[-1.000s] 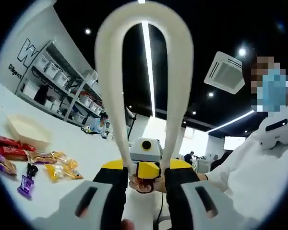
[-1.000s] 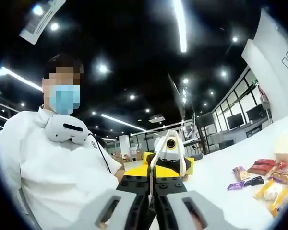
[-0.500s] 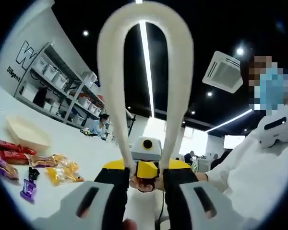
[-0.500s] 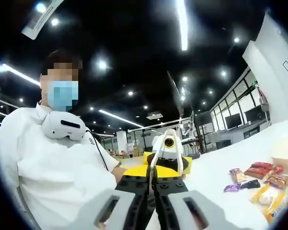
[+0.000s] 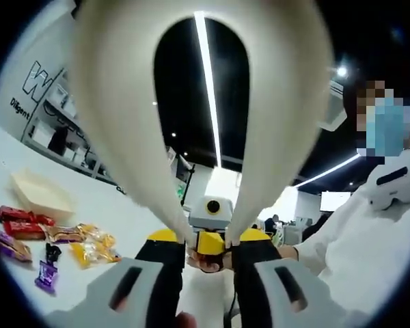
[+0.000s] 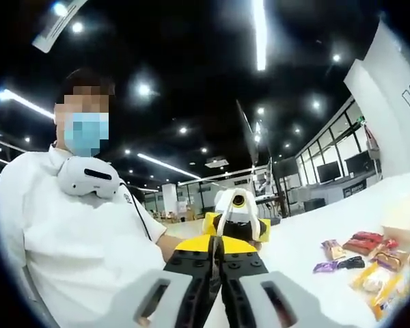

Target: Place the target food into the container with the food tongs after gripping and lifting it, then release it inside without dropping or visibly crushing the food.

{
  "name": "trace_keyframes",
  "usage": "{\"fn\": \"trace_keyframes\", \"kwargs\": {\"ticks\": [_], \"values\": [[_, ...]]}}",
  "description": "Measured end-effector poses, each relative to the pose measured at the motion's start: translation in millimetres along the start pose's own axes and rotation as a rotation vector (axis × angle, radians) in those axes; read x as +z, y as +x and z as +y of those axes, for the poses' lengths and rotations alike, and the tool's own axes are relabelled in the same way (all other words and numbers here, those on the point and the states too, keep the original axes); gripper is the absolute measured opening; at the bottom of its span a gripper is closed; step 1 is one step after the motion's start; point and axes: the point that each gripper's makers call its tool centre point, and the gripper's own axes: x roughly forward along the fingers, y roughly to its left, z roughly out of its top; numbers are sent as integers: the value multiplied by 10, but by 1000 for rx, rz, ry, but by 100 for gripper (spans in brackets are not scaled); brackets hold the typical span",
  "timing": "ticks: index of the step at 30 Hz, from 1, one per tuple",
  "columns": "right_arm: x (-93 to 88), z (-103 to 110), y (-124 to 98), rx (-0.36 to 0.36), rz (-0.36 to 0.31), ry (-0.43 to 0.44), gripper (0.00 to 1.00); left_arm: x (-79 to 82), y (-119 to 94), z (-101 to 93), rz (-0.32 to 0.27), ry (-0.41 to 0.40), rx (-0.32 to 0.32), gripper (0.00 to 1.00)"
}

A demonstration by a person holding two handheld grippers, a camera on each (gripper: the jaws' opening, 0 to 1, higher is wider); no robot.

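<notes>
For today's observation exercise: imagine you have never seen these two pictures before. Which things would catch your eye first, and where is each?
In the left gripper view, the cream food tongs loom huge, arching over the middle, their two arms running down into the left claw. Low at that view's left, bright snack packets lie scattered on the white table beside a pale container. In the right gripper view, a person in a white shirt fills the left side.

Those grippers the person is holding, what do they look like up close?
Each gripper has two black jaws on pale grey housings with dark slots. Seen from the other side, the left gripper and right gripper each carry a yellow body. The person wears a white shirt, a blue mask and a white headset round the neck.
</notes>
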Motion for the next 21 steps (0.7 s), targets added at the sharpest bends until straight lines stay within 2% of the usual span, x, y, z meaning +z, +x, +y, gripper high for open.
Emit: {"fn": "trace_keyframes", "kwargs": {"ticks": [13,21], "values": [[-42,-65,-83,-47,42,-19,0,15,-67,59,24,27,21,24],[-95,-138,-128,-94,75,-30,1,9,-121,117,60,53,51,24]]}}
